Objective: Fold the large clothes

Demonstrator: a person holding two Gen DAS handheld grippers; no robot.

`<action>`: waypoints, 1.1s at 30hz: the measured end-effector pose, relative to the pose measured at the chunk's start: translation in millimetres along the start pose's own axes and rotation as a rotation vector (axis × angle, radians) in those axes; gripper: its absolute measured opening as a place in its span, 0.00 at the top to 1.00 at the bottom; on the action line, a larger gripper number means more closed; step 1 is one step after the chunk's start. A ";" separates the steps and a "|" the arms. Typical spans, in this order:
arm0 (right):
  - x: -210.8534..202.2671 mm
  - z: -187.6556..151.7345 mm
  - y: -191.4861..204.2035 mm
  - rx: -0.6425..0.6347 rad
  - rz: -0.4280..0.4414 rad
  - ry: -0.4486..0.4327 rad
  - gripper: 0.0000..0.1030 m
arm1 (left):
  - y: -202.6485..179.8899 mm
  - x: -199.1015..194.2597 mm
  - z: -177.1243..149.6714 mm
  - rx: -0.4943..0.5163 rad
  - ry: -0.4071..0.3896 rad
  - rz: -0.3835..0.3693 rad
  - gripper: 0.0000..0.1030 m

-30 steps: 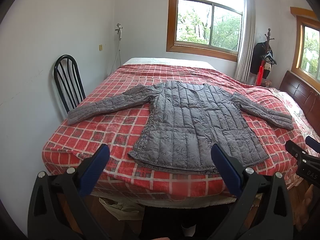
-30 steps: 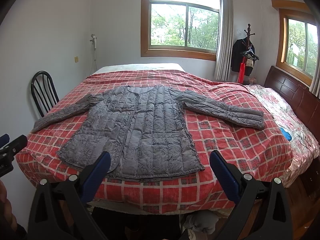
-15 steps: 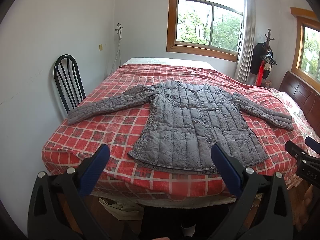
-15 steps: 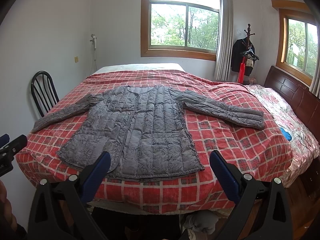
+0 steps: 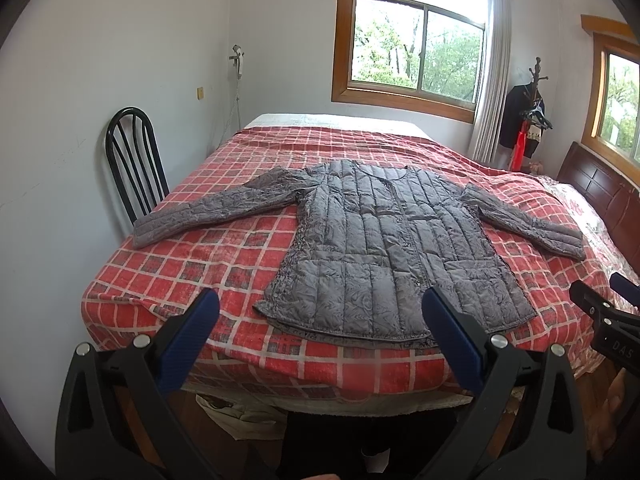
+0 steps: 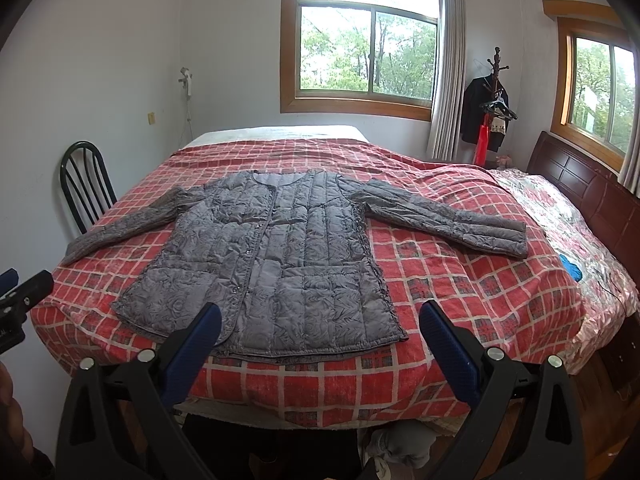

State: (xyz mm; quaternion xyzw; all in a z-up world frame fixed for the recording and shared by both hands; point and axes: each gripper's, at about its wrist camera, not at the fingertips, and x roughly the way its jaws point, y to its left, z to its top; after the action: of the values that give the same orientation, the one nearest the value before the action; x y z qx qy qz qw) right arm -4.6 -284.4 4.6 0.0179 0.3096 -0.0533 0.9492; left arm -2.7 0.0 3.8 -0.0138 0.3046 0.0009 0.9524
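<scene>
A grey quilted jacket lies flat, face up, on a bed with a red checked cover, sleeves spread to both sides, hem toward me. It also shows in the right wrist view on the same cover. My left gripper is open and empty, held in the air before the bed's near edge, short of the hem. My right gripper is open and empty too, at the same distance, more to the right. Each gripper's edge shows in the other's view.
A black metal chair stands at the bed's left side against the wall. A dark wooden headboard is on the right, with a shiny pink quilt beside it. A coat rack stands by the window. Cloth lies under the bed.
</scene>
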 end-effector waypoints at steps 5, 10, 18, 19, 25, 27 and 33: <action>11.2 0.8 -6.7 0.001 -0.023 0.001 0.04 | -0.4 14.6 0.3 0.007 0.008 -0.012 0.03; 46.8 11.5 -47.2 0.047 -0.064 -0.020 0.04 | 6.7 57.6 5.7 0.003 0.015 -0.115 0.03; 146.5 31.4 -151.7 0.247 -0.105 0.094 0.15 | 12.9 156.8 37.1 0.023 0.005 -0.106 0.03; 159.9 33.3 -166.3 0.263 -0.115 0.110 0.16 | 12.0 171.6 45.5 0.038 0.008 -0.084 0.03; 230.2 46.2 -287.5 0.417 -0.159 0.105 0.21 | 14.2 249.1 94.9 0.021 0.004 -0.099 0.03; 250.4 50.3 -325.2 0.454 -0.204 0.126 0.21 | 12.0 273.8 109.1 0.015 0.015 -0.129 0.03; 294.5 59.8 -405.8 0.516 -0.343 0.164 0.21 | -3.4 329.6 136.5 0.087 0.009 -0.095 0.03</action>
State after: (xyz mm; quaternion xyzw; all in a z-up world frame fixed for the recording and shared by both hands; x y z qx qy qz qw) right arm 221.3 -718.2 -121.2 0.2097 0.3600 -0.2878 0.8623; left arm 345.0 -1.9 -76.3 0.0134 0.3076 -0.0578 0.9497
